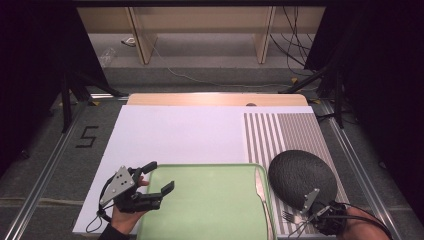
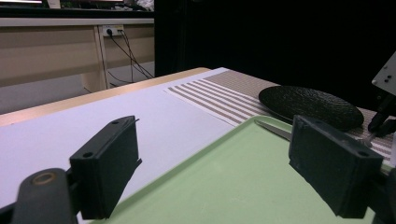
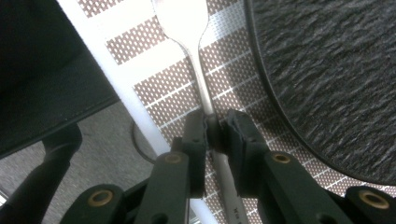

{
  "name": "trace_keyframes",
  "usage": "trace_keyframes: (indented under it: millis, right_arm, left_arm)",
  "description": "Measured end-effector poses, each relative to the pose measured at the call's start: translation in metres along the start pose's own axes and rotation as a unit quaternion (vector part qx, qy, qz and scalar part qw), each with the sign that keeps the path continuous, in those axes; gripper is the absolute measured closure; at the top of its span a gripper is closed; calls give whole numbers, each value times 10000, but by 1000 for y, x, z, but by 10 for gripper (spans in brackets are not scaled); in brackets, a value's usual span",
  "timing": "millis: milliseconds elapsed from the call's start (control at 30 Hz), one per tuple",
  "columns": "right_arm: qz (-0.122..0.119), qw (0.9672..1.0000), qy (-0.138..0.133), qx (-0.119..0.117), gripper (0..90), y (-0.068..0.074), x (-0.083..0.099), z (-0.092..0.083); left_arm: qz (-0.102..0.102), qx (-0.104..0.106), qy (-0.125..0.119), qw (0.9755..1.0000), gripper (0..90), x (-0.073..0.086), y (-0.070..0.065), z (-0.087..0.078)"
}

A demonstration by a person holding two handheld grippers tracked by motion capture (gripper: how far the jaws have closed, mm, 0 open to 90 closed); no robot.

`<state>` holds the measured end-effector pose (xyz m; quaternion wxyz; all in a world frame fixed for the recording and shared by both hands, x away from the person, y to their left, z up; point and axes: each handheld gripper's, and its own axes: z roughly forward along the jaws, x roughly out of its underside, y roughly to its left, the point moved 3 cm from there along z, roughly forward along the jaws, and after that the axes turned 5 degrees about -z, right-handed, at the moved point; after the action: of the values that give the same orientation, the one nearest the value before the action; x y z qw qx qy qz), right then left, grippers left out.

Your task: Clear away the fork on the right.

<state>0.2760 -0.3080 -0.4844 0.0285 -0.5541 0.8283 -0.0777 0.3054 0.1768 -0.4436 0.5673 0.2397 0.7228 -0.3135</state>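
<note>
At the near right corner of the table, the right gripper (image 1: 311,216) is pinching a fork (image 1: 291,218) by its handle, its jaws pressing on the thin metal from both sides. Seen in the right gripper view, the fork (image 3: 196,42) is lying over the striped mat (image 3: 154,88), its head pointing away from the jaws and its handle running down between them. The black plate (image 3: 327,70) is sitting just beside the fork, on the same mat. From above, the fork's tines are pointing toward the tray (image 1: 210,200), and the plate (image 1: 299,175) is lying just beyond the gripper.

The left gripper (image 1: 157,177) is hovering at the tray's near left corner with its jaws standing wide apart and gripping nothing. Its own camera is looking across the green tray (image 2: 224,177) between the two black pads (image 2: 109,163). A knife (image 1: 260,186) is lying along the tray's right edge, next to the plate; in the left gripper view the knife (image 2: 273,129) is showing at the tray's far rim, with the plate (image 2: 310,105) behind it. The tray is resting on a white sheet (image 1: 175,135), and the mat (image 1: 280,132) is lying to its right.
</note>
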Motion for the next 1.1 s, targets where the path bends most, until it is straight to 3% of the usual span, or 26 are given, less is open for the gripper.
trace_keyframes:
  millis: [267, 633, 800, 900, 1033, 1100]
  right_arm:
    - [-357, 9992, 129, 95, 833, 1, -2, 0]
    - [-456, 9989, 74, 108, 844, 1, -2, -1]
    - [-504, 9984, -261, -26, 845, 3, -3, -6]
    - [-417, 9972, -608, -88, 845, 5, -6, -12]
    - [-346, 9926, -1141, -231, 846, 3, -9, -20]
    - [-197, 9891, -1420, -330, 846, 3, -11, -25]
  left_arm:
    - [12, -6, 10, 10000, 157, 0, 0, 0]
    - [23, -3, 23, 10000, 157, 0, 0, 0]
    - [23, -4, 21, 10000, 157, 0, 0, 0]
    - [17, -3, 8, 10000, 157, 0, 0, 0]
    - [17, -6, 0, 10000, 157, 0, 0, 0]
    - [16, -6, 3, 10000, 157, 0, 0, 0]
